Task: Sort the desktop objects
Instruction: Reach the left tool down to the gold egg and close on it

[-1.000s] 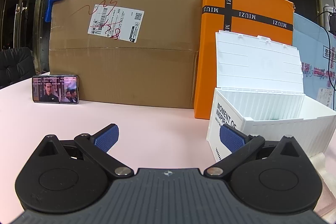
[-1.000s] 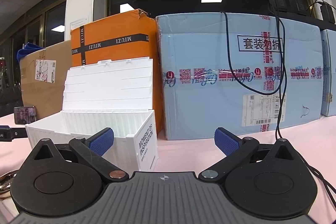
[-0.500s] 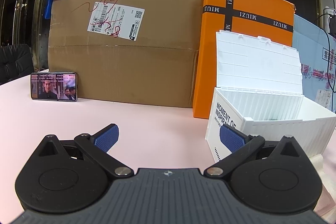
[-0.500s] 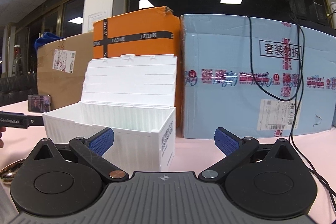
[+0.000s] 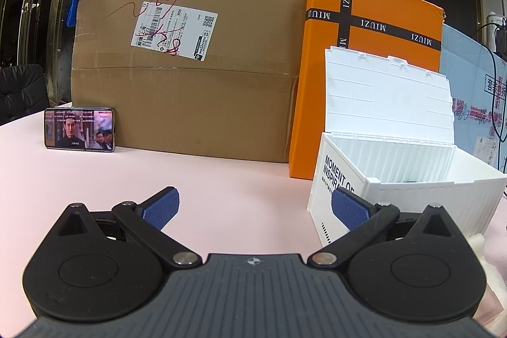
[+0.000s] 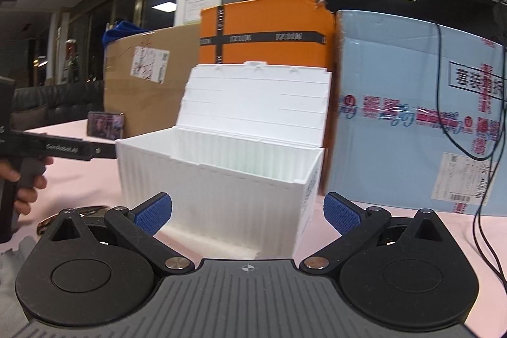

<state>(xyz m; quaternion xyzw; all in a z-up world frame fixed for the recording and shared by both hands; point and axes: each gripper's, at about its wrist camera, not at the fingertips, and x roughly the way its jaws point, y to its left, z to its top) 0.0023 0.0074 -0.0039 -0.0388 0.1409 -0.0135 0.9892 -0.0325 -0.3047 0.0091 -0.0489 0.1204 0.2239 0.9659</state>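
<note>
Here left gripper [image 5: 255,208] jaws wide, empty; right gripper [image 6: 247,213] likewise.

Plenty of bare pink table [image 5: 221,198] in front of the left gripper [image 5: 253,206]. Back edge is walled off by the cardboard box [image 5: 190,103], orange box [image 5: 374,30] and blue box [image 6: 412,103]. The open white bin [image 6: 218,179] sits right ahead of the right gripper [image 6: 247,213]; dangling cables [image 6: 481,179] clutter its right side.

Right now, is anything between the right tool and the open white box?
Nothing visible: the right tool is open and empty, facing the white box with its lid up. Only bare table lies between them.
</note>
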